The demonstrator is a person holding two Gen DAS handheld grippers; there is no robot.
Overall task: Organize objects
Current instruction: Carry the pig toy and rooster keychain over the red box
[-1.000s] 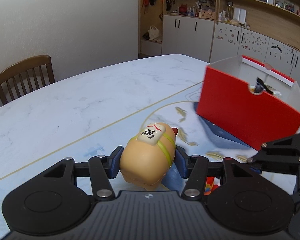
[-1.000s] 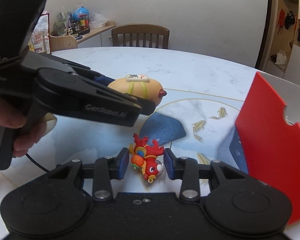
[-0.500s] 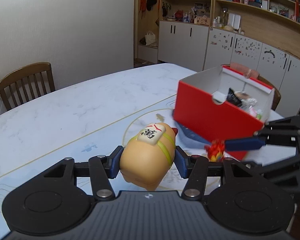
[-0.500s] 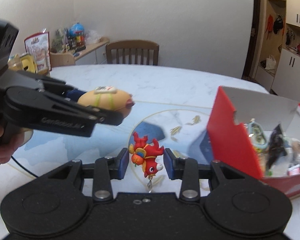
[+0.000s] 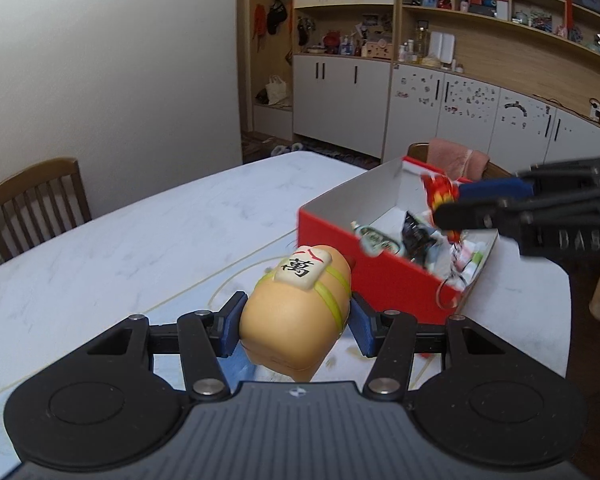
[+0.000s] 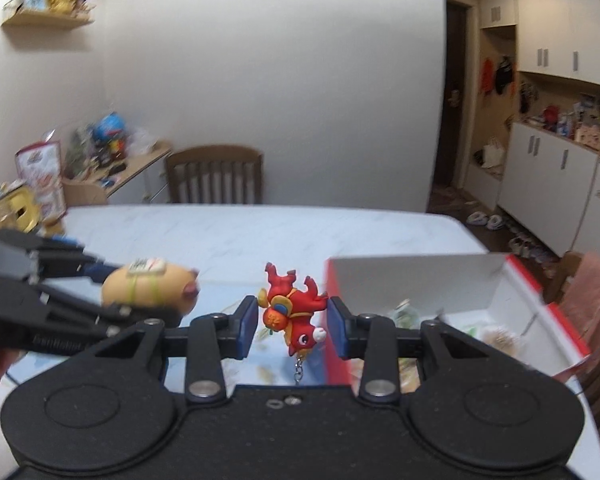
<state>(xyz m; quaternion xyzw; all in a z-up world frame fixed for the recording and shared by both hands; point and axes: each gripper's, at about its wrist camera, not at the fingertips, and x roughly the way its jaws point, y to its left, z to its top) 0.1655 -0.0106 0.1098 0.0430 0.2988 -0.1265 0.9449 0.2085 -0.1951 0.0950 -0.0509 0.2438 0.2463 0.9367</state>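
My left gripper (image 5: 296, 326) is shut on a tan pig-shaped toy (image 5: 296, 312) with a yellow band and a white tile on its back, held above the table. In the right wrist view the same pig toy (image 6: 148, 290) hangs at the left in the left gripper (image 6: 140, 300). My right gripper (image 6: 293, 322) is shut on a red dragon keychain figure (image 6: 294, 312), upside down, chain dangling. From the left wrist view the right gripper (image 5: 452, 204) holds that red figure (image 5: 440, 192) over the open red box (image 5: 384, 276), which holds several small items.
The white marble table (image 5: 140, 240) stretches left and back. A wooden chair (image 5: 36, 204) stands at its far left edge, another chair (image 6: 216, 176) at the far end, and one draped with pink cloth (image 5: 456, 160) behind the box. Cabinets and shelves line the back wall.
Both grippers have risen with their toys and moved toward the red box. The right gripper with the red figure now hangs over the box's open top.
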